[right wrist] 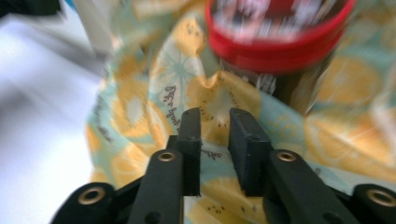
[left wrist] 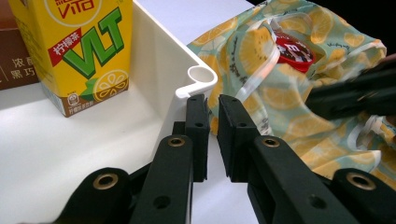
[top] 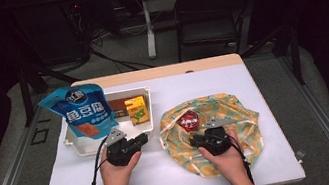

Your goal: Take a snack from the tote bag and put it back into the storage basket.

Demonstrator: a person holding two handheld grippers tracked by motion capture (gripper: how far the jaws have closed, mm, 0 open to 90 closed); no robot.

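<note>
On a white bench [top: 176, 171], the right gripper [right wrist: 215, 116] hovered over a lemon-print bag [top: 226, 112] holding a red-lidded jar [top: 189, 119], its fingers slightly apart with nothing gripped. The left gripper [left wrist: 212, 105] sat nearly closed and empty beside a white tray's [left wrist: 198, 77] corner, near a yellow tea carton [left wrist: 79, 46].

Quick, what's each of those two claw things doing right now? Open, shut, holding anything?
Left gripper: shut, nothing between its jaws, beside the white bin's corner.
Right gripper: slightly open over the lemon-print bag, gripping nothing.
</note>
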